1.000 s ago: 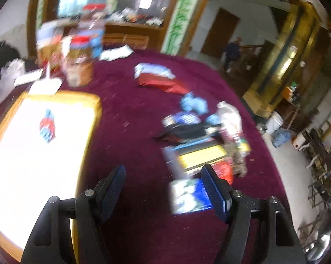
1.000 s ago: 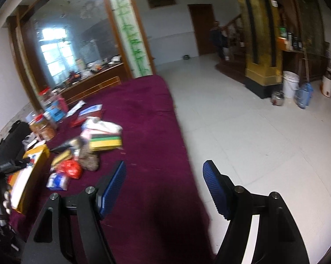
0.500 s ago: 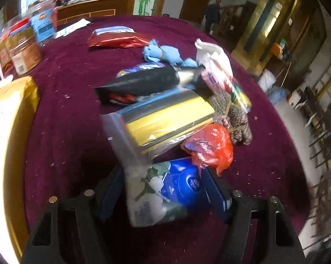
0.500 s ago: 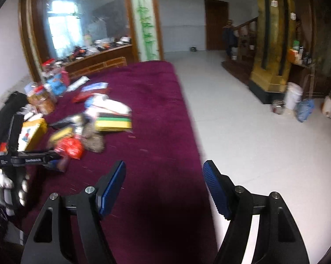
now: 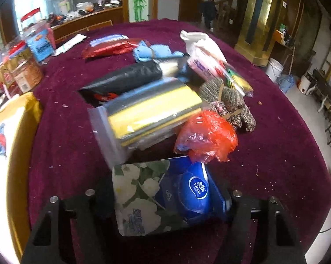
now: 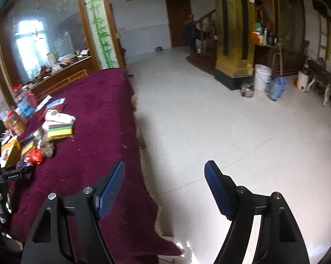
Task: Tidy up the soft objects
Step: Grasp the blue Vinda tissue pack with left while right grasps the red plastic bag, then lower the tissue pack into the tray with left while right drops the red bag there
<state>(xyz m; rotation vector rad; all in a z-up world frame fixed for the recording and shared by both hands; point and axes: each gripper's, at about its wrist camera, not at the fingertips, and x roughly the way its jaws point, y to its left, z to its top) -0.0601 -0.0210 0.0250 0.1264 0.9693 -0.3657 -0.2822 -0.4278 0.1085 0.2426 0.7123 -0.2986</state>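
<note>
The left gripper (image 5: 165, 198) is clamping its jaws on a tissue pack (image 5: 163, 198), blue with white flowers, at the near end of the pile on the maroon tablecloth (image 5: 275, 154). Just beyond the tissue pack a red plastic bag (image 5: 207, 138) and a clear bag of yellow sponges (image 5: 147, 112) are lying, and to its left a yellow tray (image 5: 18, 176) is sitting. The right gripper (image 6: 165, 189) is hovering past the cloth's edge, jaws spread wide, holding nothing.
</note>
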